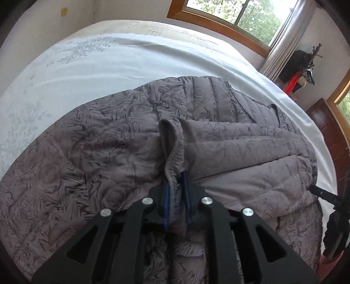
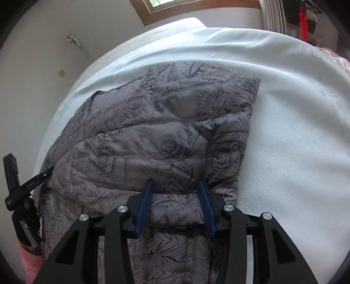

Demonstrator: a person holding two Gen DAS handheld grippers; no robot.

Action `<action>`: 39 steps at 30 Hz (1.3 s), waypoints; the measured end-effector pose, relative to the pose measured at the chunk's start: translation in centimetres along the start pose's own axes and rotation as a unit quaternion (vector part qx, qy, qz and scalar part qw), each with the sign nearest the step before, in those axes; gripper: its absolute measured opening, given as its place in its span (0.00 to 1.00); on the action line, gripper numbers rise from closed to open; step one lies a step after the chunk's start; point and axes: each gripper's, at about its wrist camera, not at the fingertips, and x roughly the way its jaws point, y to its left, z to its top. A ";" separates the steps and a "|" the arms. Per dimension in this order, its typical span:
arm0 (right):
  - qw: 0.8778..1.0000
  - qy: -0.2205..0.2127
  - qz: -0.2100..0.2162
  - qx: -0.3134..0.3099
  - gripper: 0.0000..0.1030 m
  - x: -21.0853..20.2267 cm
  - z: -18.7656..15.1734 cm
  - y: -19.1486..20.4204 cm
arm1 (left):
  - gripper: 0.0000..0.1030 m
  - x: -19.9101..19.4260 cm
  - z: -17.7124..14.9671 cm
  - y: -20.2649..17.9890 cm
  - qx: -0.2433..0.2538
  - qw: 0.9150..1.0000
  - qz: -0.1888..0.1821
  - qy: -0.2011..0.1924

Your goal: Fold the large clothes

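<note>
A grey quilted jacket (image 1: pixel 122 135) with a rose print lies partly folded on a white bed sheet (image 1: pixel 91 61). My left gripper (image 1: pixel 176 177) is shut on a raised fold of the jacket's edge, which stands up between the blue pads. In the right wrist view the jacket (image 2: pixel 157 131) spreads ahead on the sheet (image 2: pixel 295 142). My right gripper (image 2: pixel 175 185) has its jaws wide apart, with a thick fold of the jacket lying between them. The left gripper (image 2: pixel 47 171) shows at the jacket's left edge there. The right gripper (image 1: pixel 312 188) shows at the far right of the left wrist view.
The bed fills most of both views. A wood-framed window (image 1: pixel 229 15) and a curtain (image 1: pixel 282 48) are behind it. A dark wooden cabinet (image 1: pixel 328 126) stands at the right. A rack with dark and red items (image 1: pixel 299 67) is by the curtain.
</note>
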 end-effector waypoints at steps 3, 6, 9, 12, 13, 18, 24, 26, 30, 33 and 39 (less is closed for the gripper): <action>1.000 -0.012 -0.007 0.000 0.44 -1.4 0.6 1.4 | 0.21 -2.5 0.4 -0.1 -0.002 0.999 0.025 -0.032; 0.999 -0.030 0.005 -0.024 0.45 -3.2 1.1 4.1 | 0.26 -5.3 0.5 -2.0 0.017 0.997 0.029 -0.069; 0.999 -0.022 -0.001 -0.046 0.45 -2.8 1.3 6.4 | 0.26 -5.5 0.3 -4.8 0.047 0.997 0.016 -0.064; 0.998 -0.010 -0.010 -0.055 0.45 -1.2 1.5 7.4 | 0.26 -3.3 -0.1 -6.4 0.067 0.997 0.025 -0.040; 0.998 -0.003 -0.012 -0.054 0.45 -0.4 1.5 7.5 | 0.26 -2.4 -0.2 -6.5 0.068 0.997 0.033 -0.032; 0.998 0.014 -0.028 -0.054 0.45 2.9 0.8 6.8 | 0.28 1.2 -1.3 -5.4 0.079 0.996 0.032 -0.004; 0.998 0.011 -0.033 -0.047 0.46 3.1 0.6 6.5 | 0.28 1.7 -1.3 -5.4 0.072 0.997 0.033 0.002; 0.999 0.012 -0.022 -0.033 0.46 2.1 0.5 6.2 | 0.28 0.9 -1.0 -5.2 0.062 0.998 0.029 0.007; 0.999 -0.014 -0.009 -0.052 0.51 -1.1 -0.9 6.7 | 0.46 -3.9 -2.0 -3.5 0.068 0.997 0.024 -0.019; 0.998 -0.009 -0.017 -0.060 0.52 -2.1 -1.9 6.9 | 0.54 -7.9 -3.4 -0.6 0.057 0.996 0.050 -0.047; 0.997 0.013 -0.013 -0.072 0.52 -1.7 -3.5 7.0 | 0.62 -15.4 -9.0 9.0 -0.006 0.989 0.129 -0.067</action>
